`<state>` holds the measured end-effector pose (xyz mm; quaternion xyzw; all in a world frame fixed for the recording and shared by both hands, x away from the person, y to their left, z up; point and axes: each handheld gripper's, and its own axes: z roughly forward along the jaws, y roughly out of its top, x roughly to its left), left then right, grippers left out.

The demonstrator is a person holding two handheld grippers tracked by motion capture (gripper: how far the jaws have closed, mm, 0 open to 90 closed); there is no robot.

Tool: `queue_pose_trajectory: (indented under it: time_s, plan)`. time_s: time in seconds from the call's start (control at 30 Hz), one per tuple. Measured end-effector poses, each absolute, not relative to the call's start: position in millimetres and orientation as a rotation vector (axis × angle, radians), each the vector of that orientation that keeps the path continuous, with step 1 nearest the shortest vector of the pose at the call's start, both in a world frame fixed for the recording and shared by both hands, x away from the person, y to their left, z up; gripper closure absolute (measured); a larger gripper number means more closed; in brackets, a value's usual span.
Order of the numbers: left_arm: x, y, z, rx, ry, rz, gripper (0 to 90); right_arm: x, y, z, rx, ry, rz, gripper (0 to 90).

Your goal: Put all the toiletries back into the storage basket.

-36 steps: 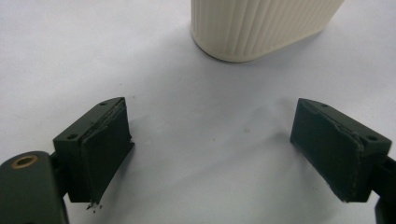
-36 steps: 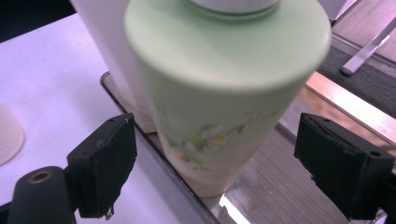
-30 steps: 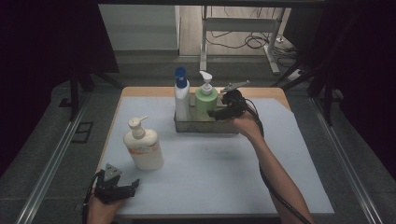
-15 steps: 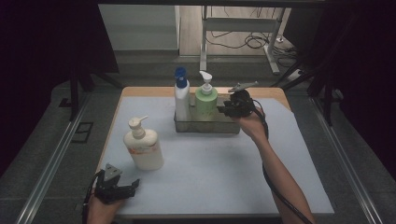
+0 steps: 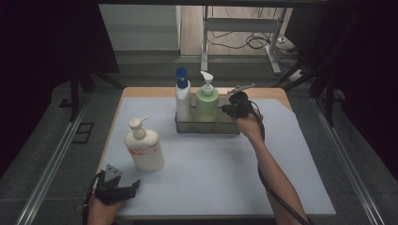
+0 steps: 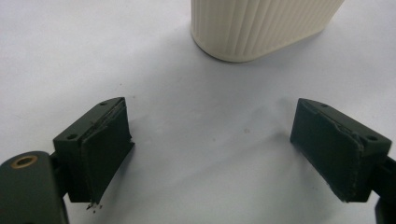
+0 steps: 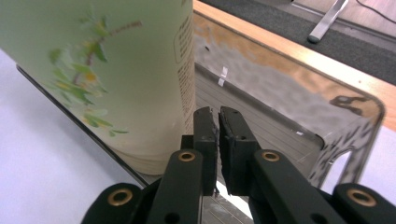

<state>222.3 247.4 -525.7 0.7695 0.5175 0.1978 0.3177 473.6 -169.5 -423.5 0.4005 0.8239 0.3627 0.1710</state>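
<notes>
A grey wire tray [image 5: 206, 127] at the back of the mat holds a white bottle with a blue cap [image 5: 182, 96] and a green pump bottle [image 5: 207, 101]. My right gripper [image 5: 225, 108] is at the tray's right end. Its jaws have just been closing and now stand together [image 7: 217, 135] beside the green bottle [image 7: 102, 70], pinched on the thin wall of the tray [image 7: 327, 140]. A cream pump bottle [image 5: 144, 147] stands alone at the left. My left gripper [image 5: 133, 185] rests low at the front left, open with nothing between its jaws [image 6: 210, 140], facing the cream bottle's base [image 6: 261, 25].
A pale blue mat [image 5: 211, 173] covers the wooden table [image 5: 263, 91]. Dark floor and metal rails lie on both sides, and a stand's legs with cables are behind the table. The right forearm and its cable cross the mat's right half.
The right gripper has sunk a little at the tray's right end and its jaws have closed. The left gripper and the bottles have not moved.
</notes>
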Motion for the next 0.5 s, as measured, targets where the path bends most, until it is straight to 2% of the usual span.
queue_pose_trajectory:
  time_s: [0.5]
  plan:
    - [222,247,-526,2.025,1.362,0.520,11.8,488,-157,-445,1.207,2.365,0.968,85.9]
